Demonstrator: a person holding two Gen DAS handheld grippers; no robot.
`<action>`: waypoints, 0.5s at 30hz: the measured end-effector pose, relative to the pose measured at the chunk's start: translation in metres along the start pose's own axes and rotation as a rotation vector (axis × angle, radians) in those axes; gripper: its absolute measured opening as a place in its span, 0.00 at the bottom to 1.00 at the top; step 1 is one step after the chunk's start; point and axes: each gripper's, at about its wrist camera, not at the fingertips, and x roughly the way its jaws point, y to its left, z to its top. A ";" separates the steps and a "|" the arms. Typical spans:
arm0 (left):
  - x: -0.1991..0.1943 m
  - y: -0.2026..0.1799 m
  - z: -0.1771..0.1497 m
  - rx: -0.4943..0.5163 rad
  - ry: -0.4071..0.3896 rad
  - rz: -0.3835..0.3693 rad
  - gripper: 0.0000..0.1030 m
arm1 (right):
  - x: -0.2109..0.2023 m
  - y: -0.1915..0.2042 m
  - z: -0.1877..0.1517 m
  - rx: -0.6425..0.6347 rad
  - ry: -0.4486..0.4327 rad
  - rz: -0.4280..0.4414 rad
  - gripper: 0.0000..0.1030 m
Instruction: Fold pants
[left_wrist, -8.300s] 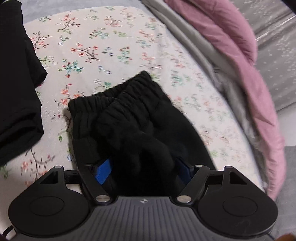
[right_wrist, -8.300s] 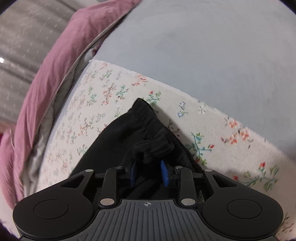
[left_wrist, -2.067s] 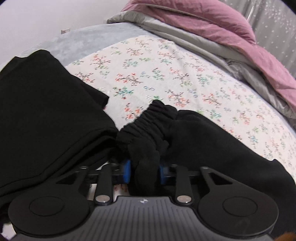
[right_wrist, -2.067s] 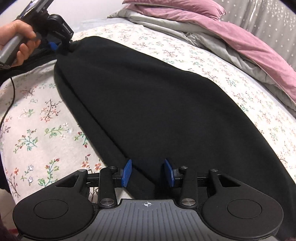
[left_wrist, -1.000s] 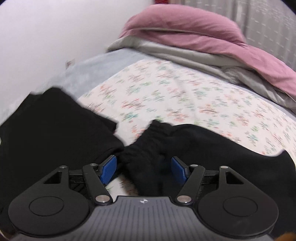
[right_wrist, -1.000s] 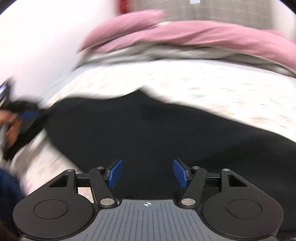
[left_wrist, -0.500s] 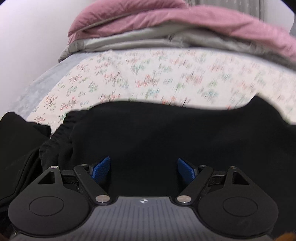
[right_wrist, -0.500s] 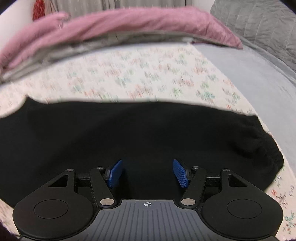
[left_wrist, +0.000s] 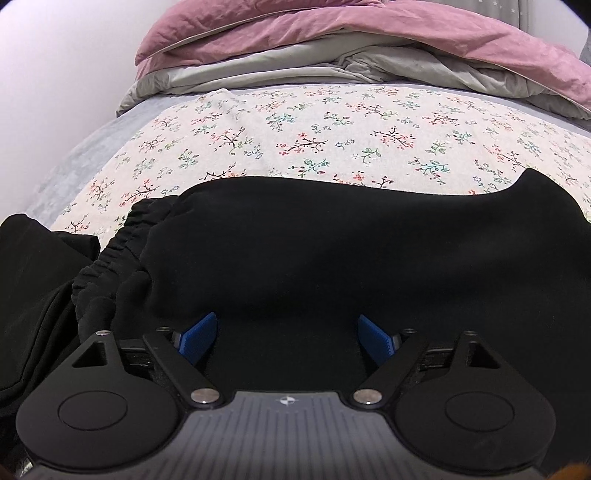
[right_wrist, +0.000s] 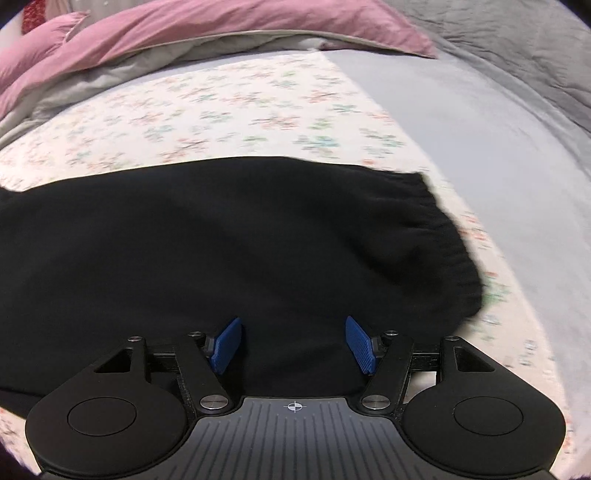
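Floral sheet (left_wrist: 332, 122) under pink duvet (left_wrist: 332, 33).

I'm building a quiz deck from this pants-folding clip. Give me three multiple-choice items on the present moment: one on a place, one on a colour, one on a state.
1. Where do the pants lie?
A. on the floral sheet
B. on top of the pink duvet
C. on the floor

2. What colour are the pads on the gripper fingers?
A. red
B. blue
C. yellow

3. How does the right gripper stand?
A. shut on the waistband
B. out of view
C. open, pads apart over the black cloth

Key: 1 A, the pants are spread on the floral sheet, with the pink duvet bunched behind them. 2 B, both wrist views show ribbed blue pads. 3 C, the pads stand apart and pinch no cloth; the left gripper is also parted, its jaws opening.
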 end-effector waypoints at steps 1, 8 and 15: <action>0.000 -0.001 0.000 0.006 -0.001 -0.002 0.93 | -0.002 -0.008 -0.001 0.010 -0.004 -0.005 0.59; 0.000 0.000 -0.001 0.006 0.006 -0.018 0.93 | -0.017 -0.042 -0.012 0.072 -0.010 -0.021 0.59; -0.003 0.000 -0.001 0.007 0.012 -0.027 0.93 | -0.033 -0.064 -0.024 0.157 -0.070 -0.005 0.63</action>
